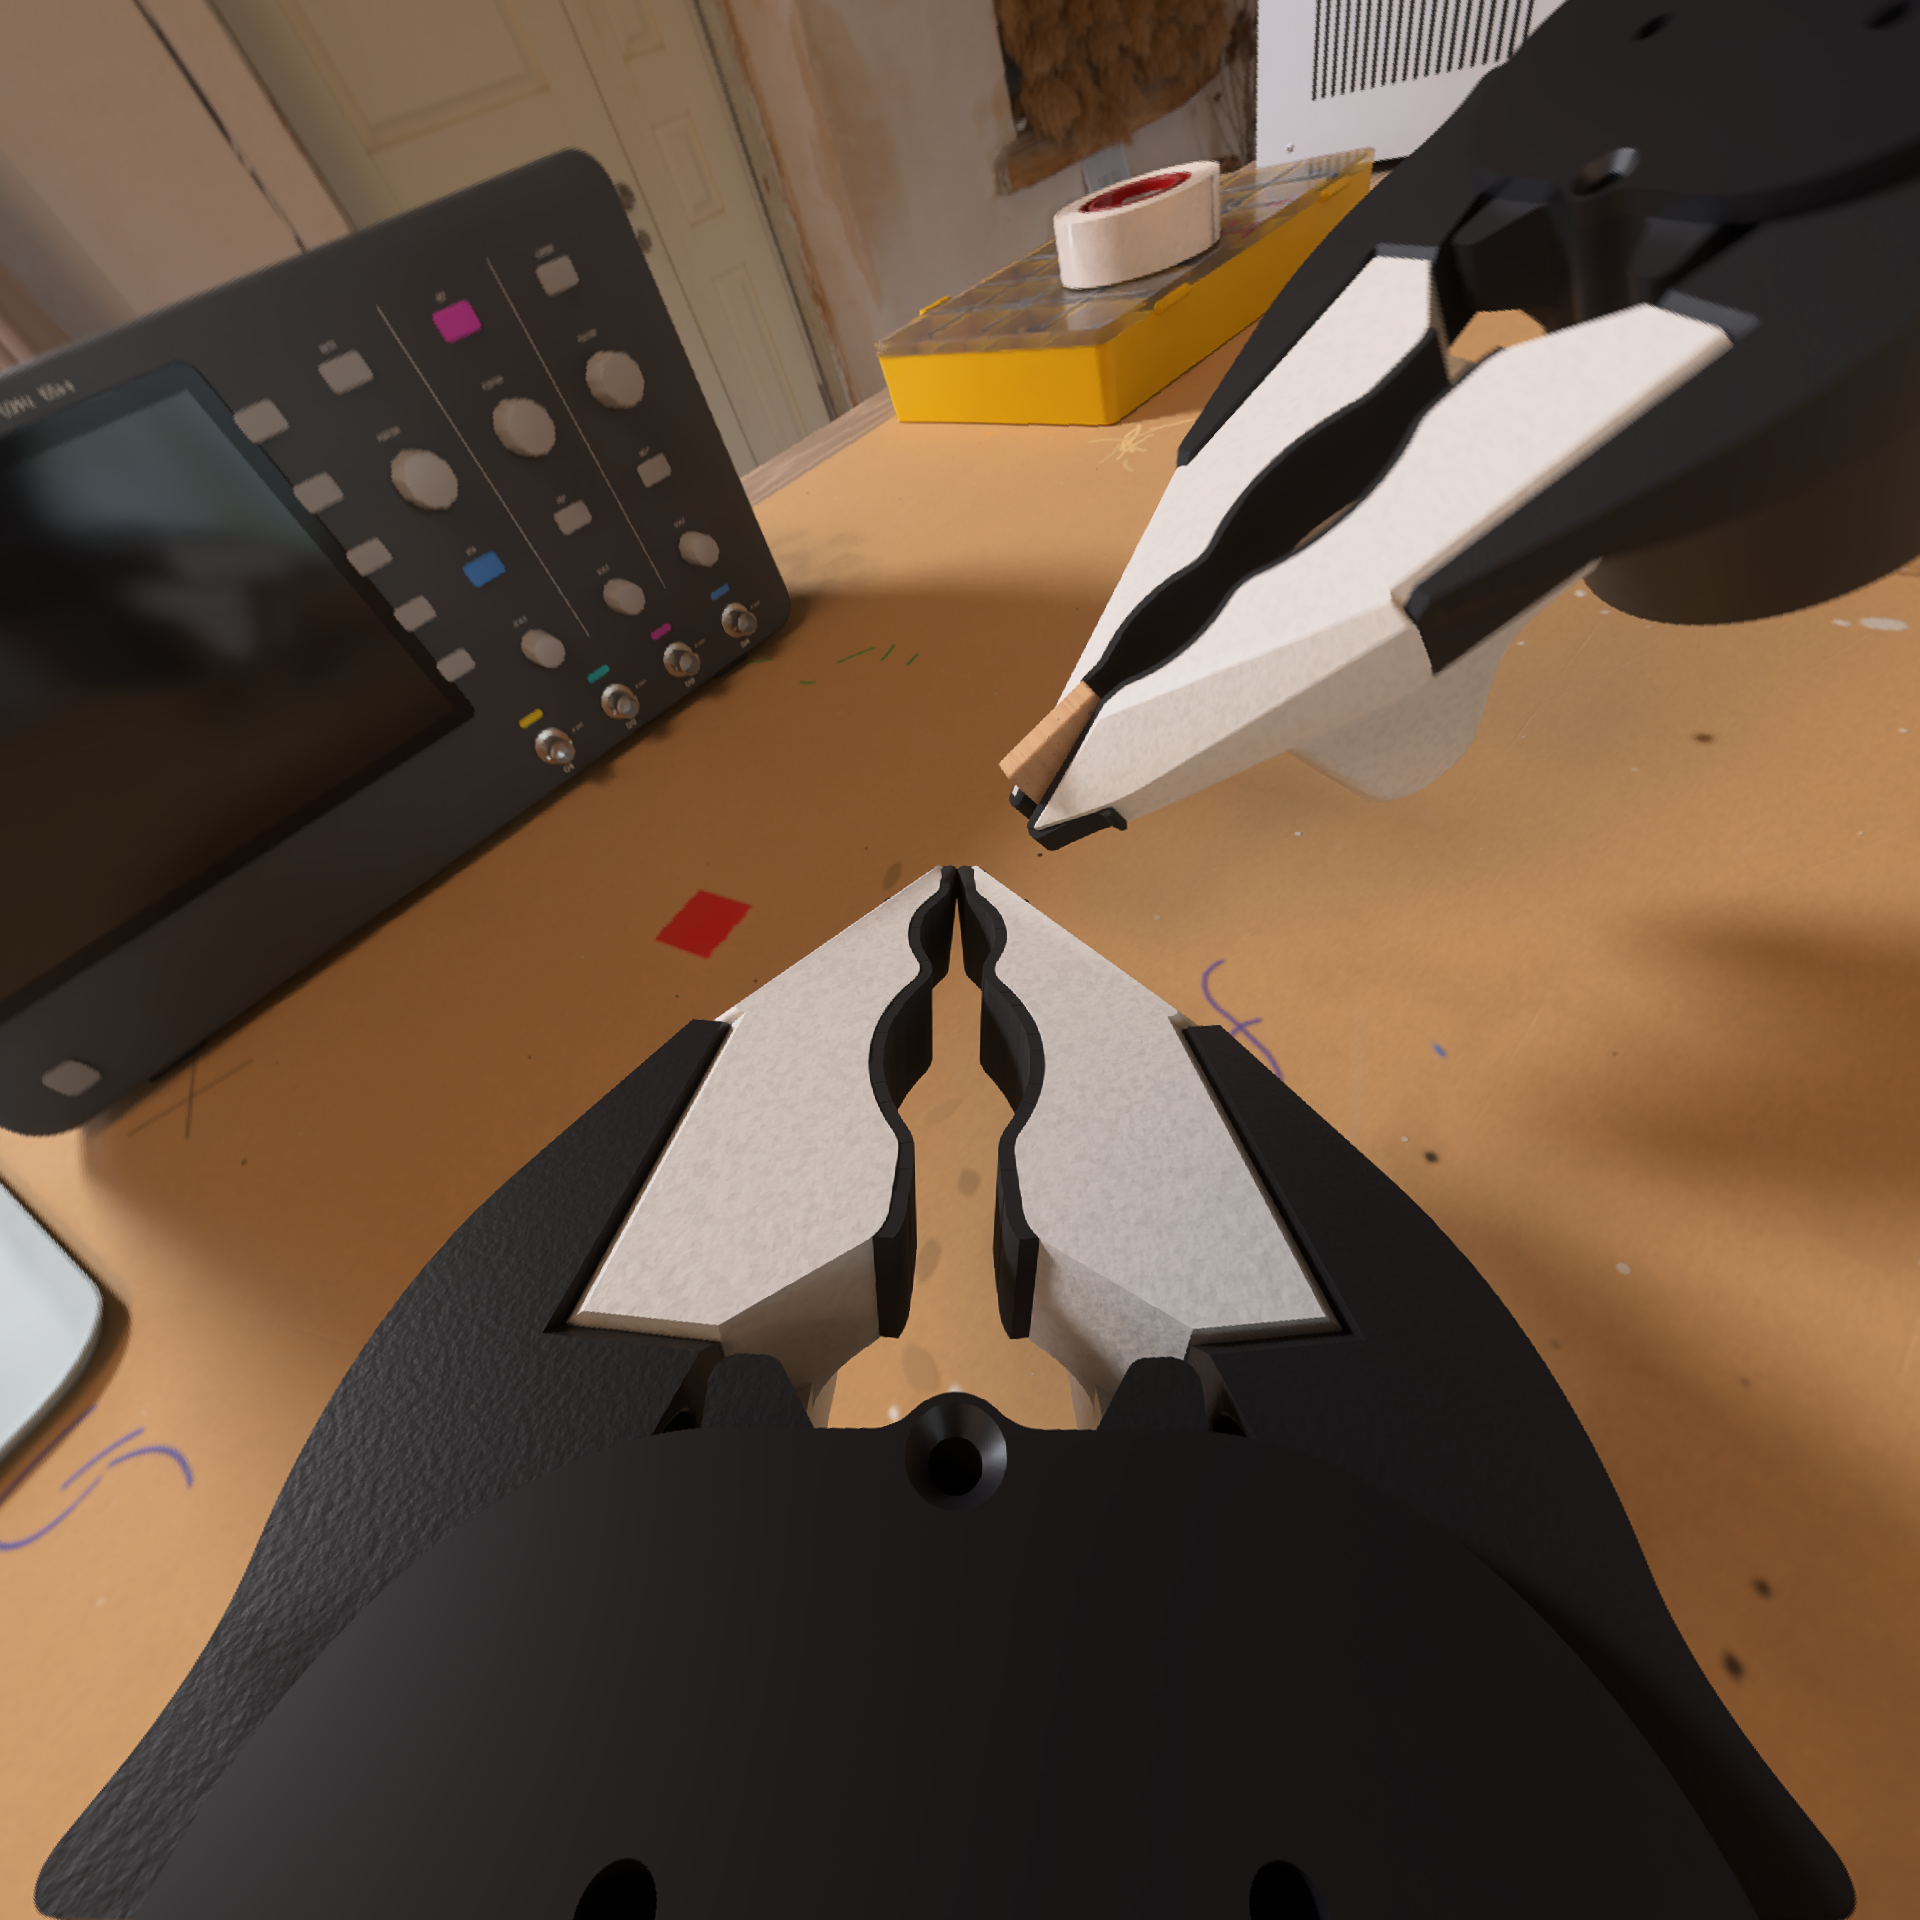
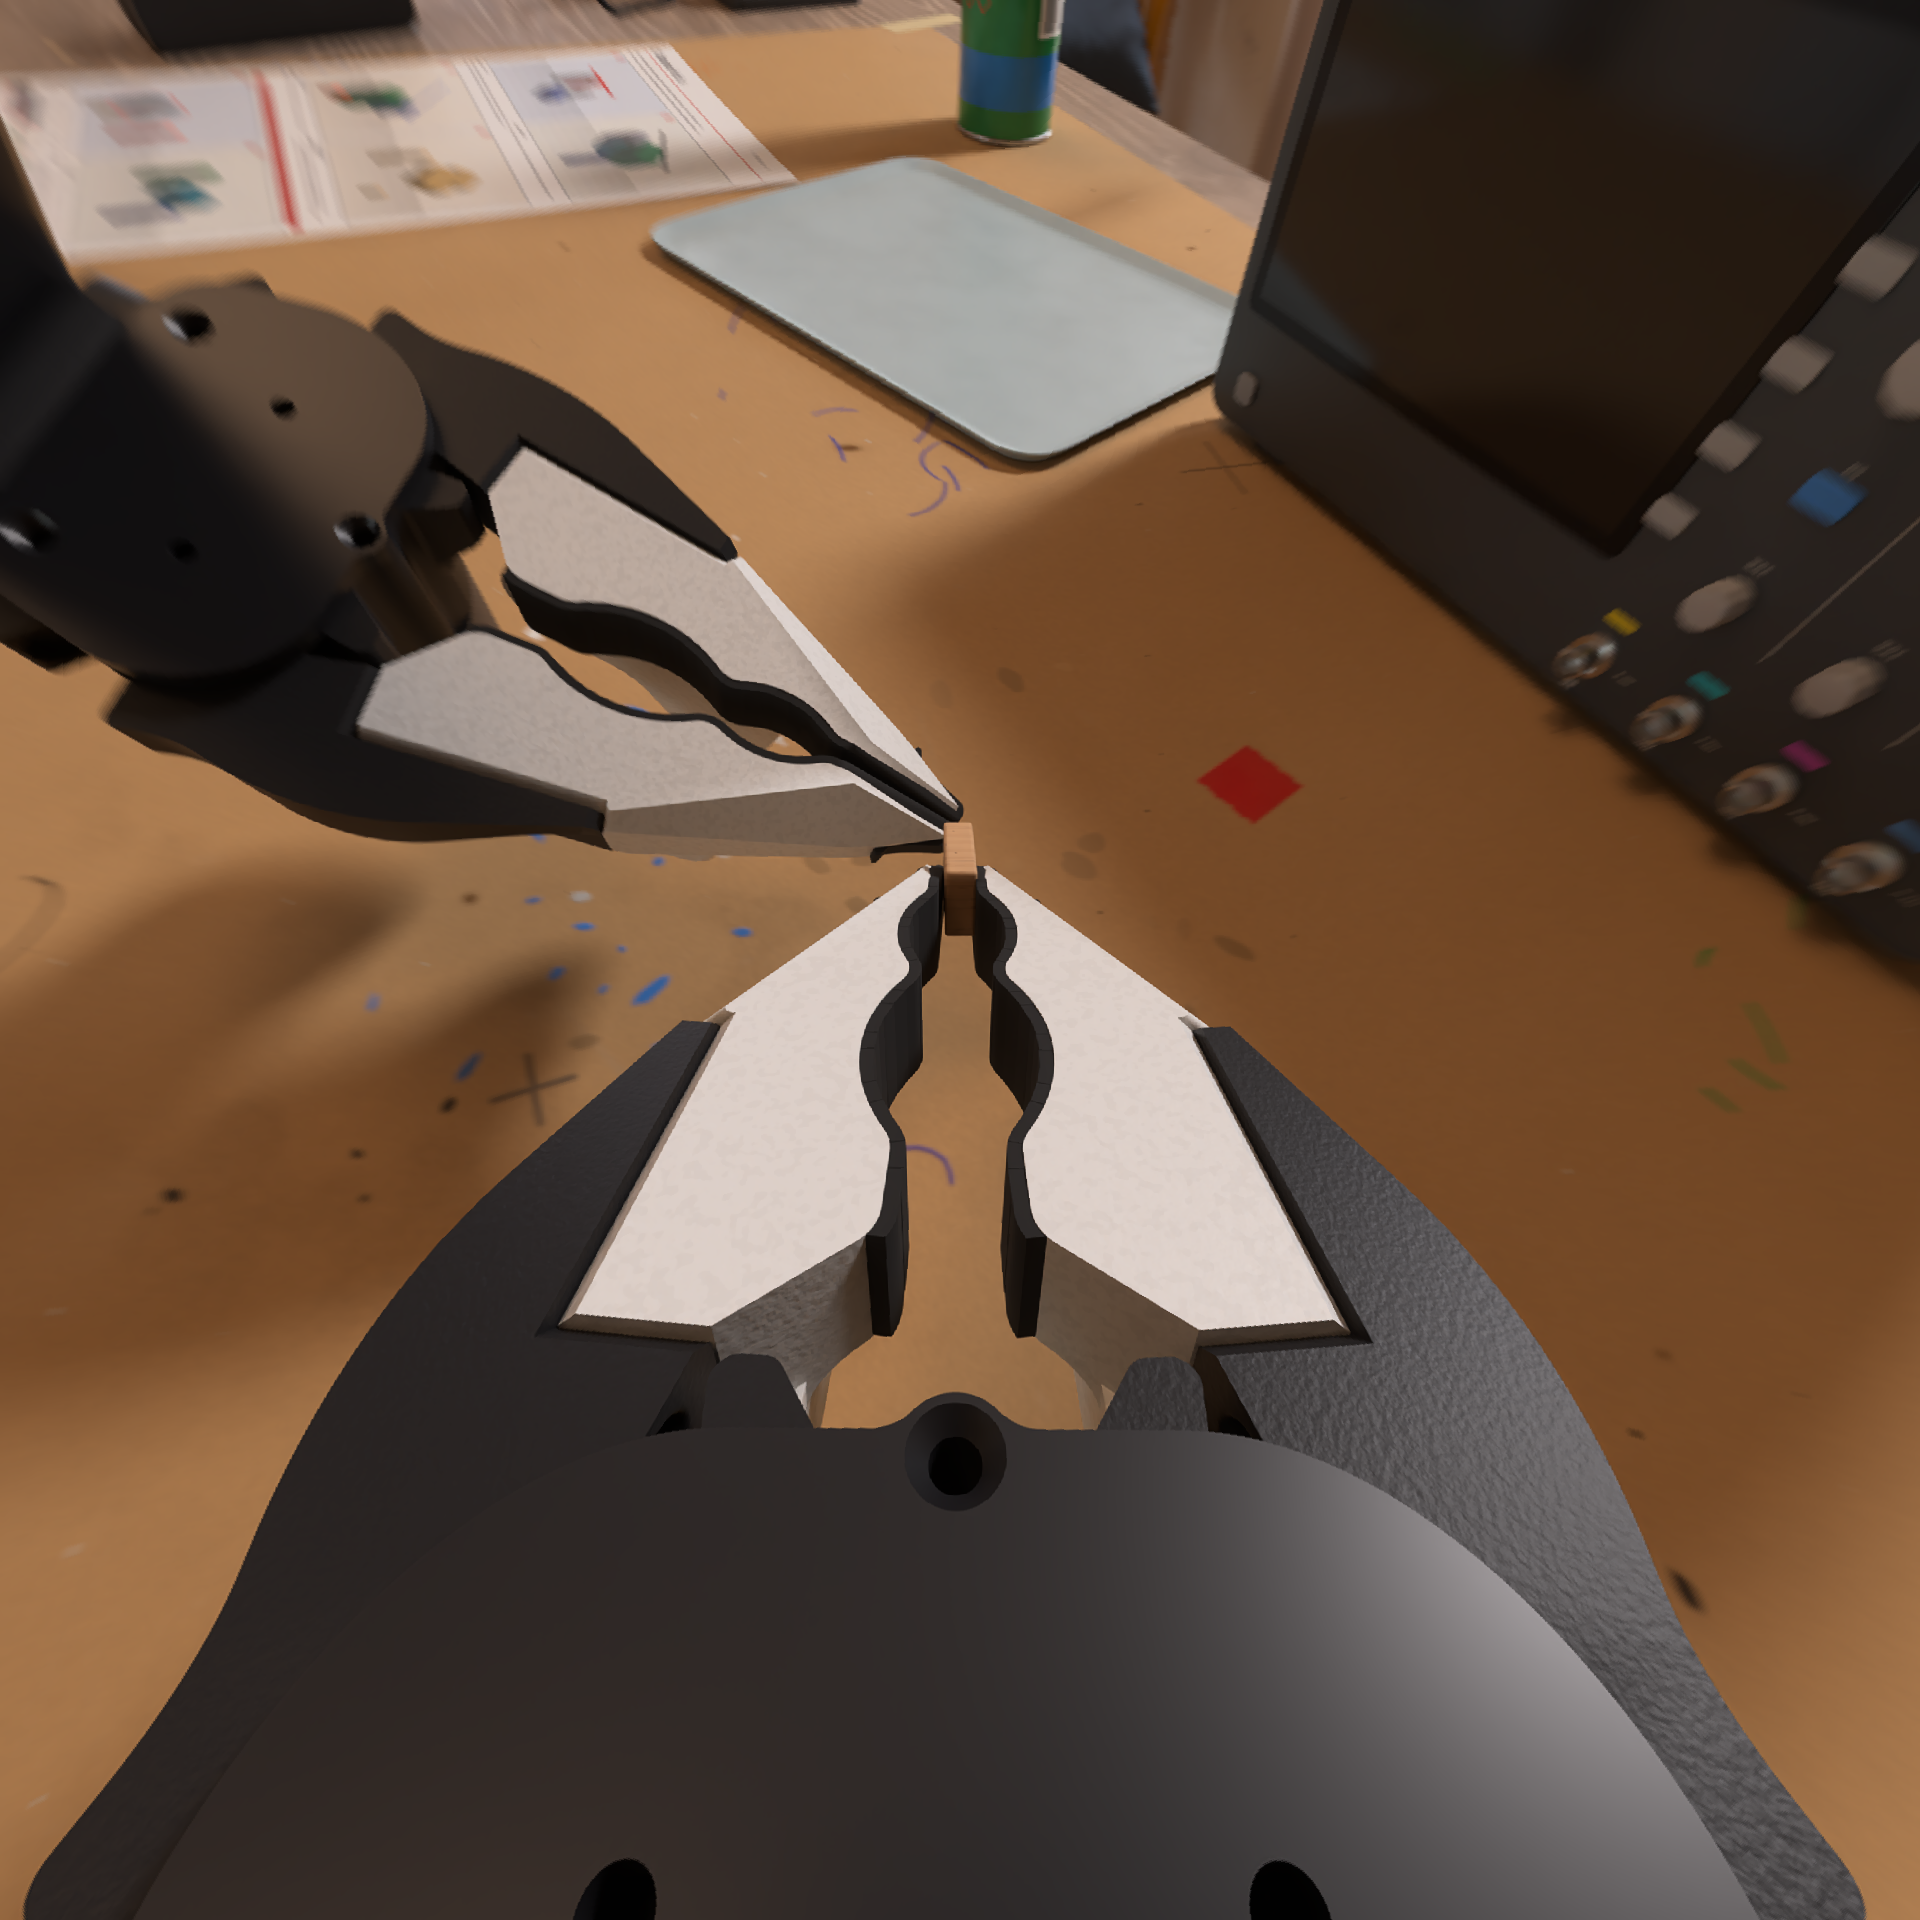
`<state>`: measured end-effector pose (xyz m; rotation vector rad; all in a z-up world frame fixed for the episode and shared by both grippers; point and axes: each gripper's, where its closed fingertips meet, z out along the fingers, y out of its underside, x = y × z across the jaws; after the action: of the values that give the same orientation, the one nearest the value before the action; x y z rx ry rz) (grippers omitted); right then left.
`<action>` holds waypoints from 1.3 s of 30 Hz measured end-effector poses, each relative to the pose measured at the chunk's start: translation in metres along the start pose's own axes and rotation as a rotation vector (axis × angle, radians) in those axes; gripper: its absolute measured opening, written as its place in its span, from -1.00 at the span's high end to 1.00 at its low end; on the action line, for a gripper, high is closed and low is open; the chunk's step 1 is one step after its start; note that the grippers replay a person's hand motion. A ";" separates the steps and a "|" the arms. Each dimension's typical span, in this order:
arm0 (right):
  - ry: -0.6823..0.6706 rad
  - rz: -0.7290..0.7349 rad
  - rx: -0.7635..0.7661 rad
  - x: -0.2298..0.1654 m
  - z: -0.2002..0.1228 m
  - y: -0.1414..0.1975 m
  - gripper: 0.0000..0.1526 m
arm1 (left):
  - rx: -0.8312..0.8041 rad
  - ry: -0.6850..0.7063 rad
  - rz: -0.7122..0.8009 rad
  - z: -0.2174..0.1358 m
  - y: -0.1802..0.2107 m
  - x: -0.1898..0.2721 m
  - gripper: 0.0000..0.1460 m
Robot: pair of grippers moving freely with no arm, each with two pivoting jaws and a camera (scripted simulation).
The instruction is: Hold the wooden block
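The wooden block (image 2: 958, 878) is a small thin tan piece. My right gripper (image 2: 957, 881) is shut on it at the fingertips and holds it above the brown table (image 2: 1351, 1039). In the left wrist view the block (image 1: 1049, 740) sticks out from the tip of the right gripper (image 1: 1055, 800), which comes in from the upper right. My left gripper (image 1: 956, 875) is shut and empty, its tips just short of the right gripper's tips. In the right wrist view the left gripper (image 2: 940, 821) comes in from the left, its tips next to the block's top end; contact is unclear.
A black oscilloscope (image 1: 364, 582) stands left of the left gripper; it also shows in the right wrist view (image 2: 1610, 395). A red square mark (image 1: 703, 923) lies on the table. A yellow parts box (image 1: 1091, 353) carries a tape roll (image 1: 1138, 223). A grey tray (image 2: 956, 301), papers (image 2: 395, 135) and a can (image 2: 1008, 73) lie beyond.
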<state>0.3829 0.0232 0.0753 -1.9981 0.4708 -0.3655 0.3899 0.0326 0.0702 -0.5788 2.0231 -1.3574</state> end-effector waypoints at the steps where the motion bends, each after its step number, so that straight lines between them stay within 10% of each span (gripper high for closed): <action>1: 0.039 -0.046 -0.008 0.001 0.000 0.000 0.94 | -0.008 -0.002 -0.015 0.000 0.001 0.000 1.00; 12: 0.302 -0.387 -0.129 0.004 0.001 0.002 0.94 | -0.082 0.012 -0.137 0.003 0.007 0.005 1.00; 39: -0.103 -0.368 -0.066 -0.017 -0.017 0.012 0.94 | 0.028 0.266 0.436 -0.004 0.006 0.060 1.00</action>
<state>0.3583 0.0132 0.0713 -2.1562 0.0472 -0.4747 0.3441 -0.0019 0.0504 0.0661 2.1689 -1.2378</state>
